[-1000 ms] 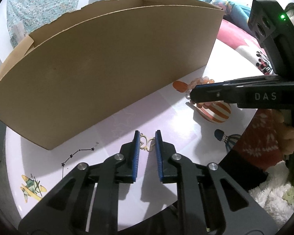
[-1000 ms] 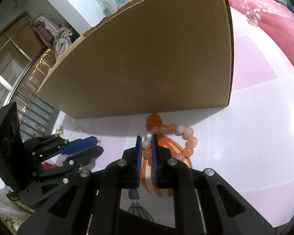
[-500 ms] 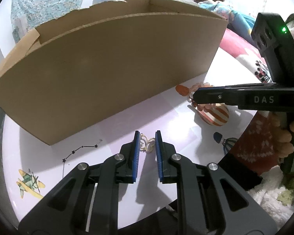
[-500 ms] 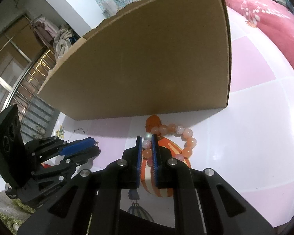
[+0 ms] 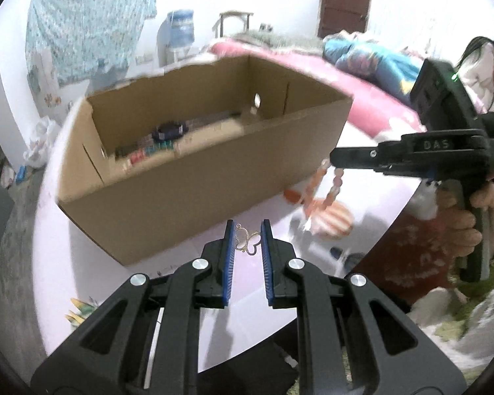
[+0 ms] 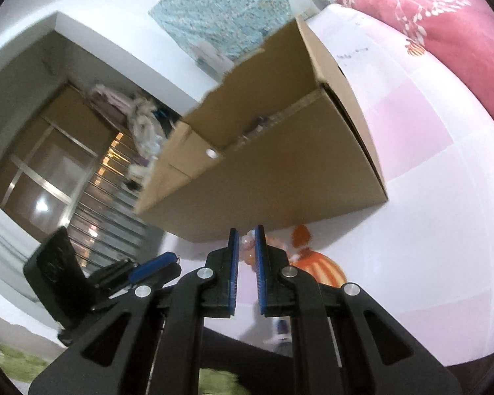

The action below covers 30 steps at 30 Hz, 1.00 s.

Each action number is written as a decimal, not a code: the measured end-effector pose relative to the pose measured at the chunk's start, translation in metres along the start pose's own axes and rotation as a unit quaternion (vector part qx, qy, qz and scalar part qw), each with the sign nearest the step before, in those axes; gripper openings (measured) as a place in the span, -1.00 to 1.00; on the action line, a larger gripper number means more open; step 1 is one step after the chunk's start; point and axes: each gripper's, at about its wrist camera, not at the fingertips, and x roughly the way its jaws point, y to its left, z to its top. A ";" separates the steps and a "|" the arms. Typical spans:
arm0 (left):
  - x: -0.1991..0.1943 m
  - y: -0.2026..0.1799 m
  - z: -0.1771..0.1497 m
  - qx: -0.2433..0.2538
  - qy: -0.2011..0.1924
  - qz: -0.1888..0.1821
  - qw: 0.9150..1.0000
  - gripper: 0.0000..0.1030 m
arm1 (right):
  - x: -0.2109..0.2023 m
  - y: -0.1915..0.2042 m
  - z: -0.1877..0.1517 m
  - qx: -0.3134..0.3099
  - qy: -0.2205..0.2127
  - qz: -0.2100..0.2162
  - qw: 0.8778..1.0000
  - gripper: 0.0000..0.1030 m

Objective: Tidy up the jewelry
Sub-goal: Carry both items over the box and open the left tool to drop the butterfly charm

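Note:
My left gripper [image 5: 247,230] is shut on a small gold butterfly pendant [image 5: 246,242] and holds it above the table, in front of an open cardboard box [image 5: 194,177]. Several pieces of jewelry [image 5: 154,148] lie inside the box. My right gripper [image 6: 246,240] is shut on a pink bead bracelet [image 6: 247,243]. In the left wrist view the bracelet [image 5: 334,186] hangs from that gripper [image 5: 334,159] at the box's right end.
The round white table [image 5: 52,283] has pink squares and cartoon prints, with an orange striped balloon print [image 5: 332,220]. A pink bed [image 6: 428,16] lies beyond the box. A person [image 5: 484,65] is at the right.
Both grippers have lifted off the table with their jewelry. The bracelet now hangs in the air, and the inside of the box has come into view.

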 end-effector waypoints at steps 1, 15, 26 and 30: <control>-0.006 -0.001 0.004 0.003 -0.007 -0.002 1.000 -0.72 | -0.003 0.004 0.003 0.000 -0.004 0.012 1.000 -0.81; -0.023 0.019 0.094 0.001 -0.078 -0.024 0.997 -0.72 | -0.033 0.062 0.073 -0.079 -0.072 0.071 0.992 -0.81; 0.095 0.063 0.101 -0.115 0.070 -0.080 0.988 -0.72 | 0.012 0.035 0.107 -0.065 -0.023 0.025 0.997 -0.81; 0.113 0.065 0.096 -0.131 0.102 -0.090 0.982 -0.72 | 0.021 0.027 0.108 -0.058 -0.008 0.015 0.998 -0.81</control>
